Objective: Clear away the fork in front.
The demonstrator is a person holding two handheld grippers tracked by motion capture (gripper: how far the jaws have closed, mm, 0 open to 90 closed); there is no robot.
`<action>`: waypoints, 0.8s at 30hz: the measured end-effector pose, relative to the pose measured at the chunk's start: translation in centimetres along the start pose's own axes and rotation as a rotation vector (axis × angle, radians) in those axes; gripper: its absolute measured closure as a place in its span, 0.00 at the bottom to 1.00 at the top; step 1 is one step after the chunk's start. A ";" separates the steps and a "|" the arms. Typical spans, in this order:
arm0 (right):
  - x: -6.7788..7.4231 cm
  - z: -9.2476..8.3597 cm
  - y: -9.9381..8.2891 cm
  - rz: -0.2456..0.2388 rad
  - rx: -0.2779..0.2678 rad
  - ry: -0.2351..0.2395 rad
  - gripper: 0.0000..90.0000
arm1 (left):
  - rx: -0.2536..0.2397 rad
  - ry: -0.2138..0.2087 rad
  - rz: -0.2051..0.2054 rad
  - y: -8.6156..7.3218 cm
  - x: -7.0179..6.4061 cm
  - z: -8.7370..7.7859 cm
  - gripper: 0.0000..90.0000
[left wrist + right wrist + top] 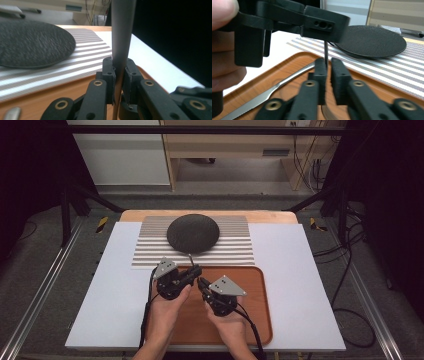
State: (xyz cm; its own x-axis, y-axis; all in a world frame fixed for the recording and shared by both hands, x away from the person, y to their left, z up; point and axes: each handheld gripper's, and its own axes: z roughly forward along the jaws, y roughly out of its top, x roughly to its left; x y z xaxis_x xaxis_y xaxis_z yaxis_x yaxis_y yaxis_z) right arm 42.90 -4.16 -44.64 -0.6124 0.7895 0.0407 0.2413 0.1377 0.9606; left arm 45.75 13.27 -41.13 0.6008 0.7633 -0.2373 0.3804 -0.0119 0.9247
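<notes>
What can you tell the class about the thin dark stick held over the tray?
The thin dark stick is a smooth, matt grey rod, straight and plain, and looks narrower toward the grip. The left gripper is shut on it, with a pad pressing each side. One slim end reaches down to the right gripper and sits beside one pad with a gap left. It is above the brown tray; whether it touches the tray cannot be told.
</notes>
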 end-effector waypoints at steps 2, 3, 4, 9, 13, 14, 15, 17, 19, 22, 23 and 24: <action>-0.3 -0.3 0.0 0.003 -0.003 0.006 0.85 | -0.002 0.010 0.008 0.1 0.3 -0.1 0.91; -0.5 -0.5 0.0 0.003 -0.005 0.007 0.82 | -0.001 0.011 0.009 0.1 0.4 -0.2 0.91; -0.7 -0.7 0.0 0.002 -0.006 0.009 0.80 | -0.003 0.013 0.013 0.1 0.6 -0.3 0.91; -2.4 -1.6 0.1 0.007 -0.008 -0.020 0.68 | -0.010 0.012 0.026 0.1 1.2 -0.7 0.91; -4.3 -2.4 0.0 0.019 -0.019 -0.046 0.58 | -0.017 0.013 0.034 0.2 1.6 -1.2 0.91; -4.8 -2.6 0.0 0.027 -0.027 -0.050 0.54 | -0.019 0.015 0.037 0.2 1.7 -1.4 0.91; -5.4 -2.7 -0.1 0.033 -0.037 -0.053 0.50 | -0.020 0.015 0.039 0.2 1.8 -1.5 0.91; -6.4 -3.1 -0.3 0.033 -0.052 -0.051 0.45 | -0.019 0.011 0.051 0.2 1.9 -1.9 0.91; -7.4 -3.6 -0.5 0.029 -0.069 -0.054 0.38 | -0.020 0.010 0.064 0.3 1.9 -2.1 0.91; -9.0 -4.3 -0.6 0.039 -0.069 -0.046 0.30 | -0.022 0.005 0.088 0.4 2.0 -2.6 0.91; -9.5 -4.6 -0.7 0.037 -0.069 -0.047 0.27 | -0.022 0.004 0.099 0.4 2.0 -2.8 0.91; -9.9 -4.9 -0.8 0.030 -0.066 -0.055 0.24 | -0.021 0.002 0.106 0.5 2.0 -3.0 0.91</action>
State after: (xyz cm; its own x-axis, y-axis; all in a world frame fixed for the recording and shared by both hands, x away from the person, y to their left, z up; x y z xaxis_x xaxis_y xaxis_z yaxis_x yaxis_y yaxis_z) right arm 45.05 -15.03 -44.40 -0.5632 0.8244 0.0568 0.2081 0.0750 0.9752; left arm 45.05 16.74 -40.29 0.6358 0.7596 -0.1371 0.2999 -0.0795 0.9507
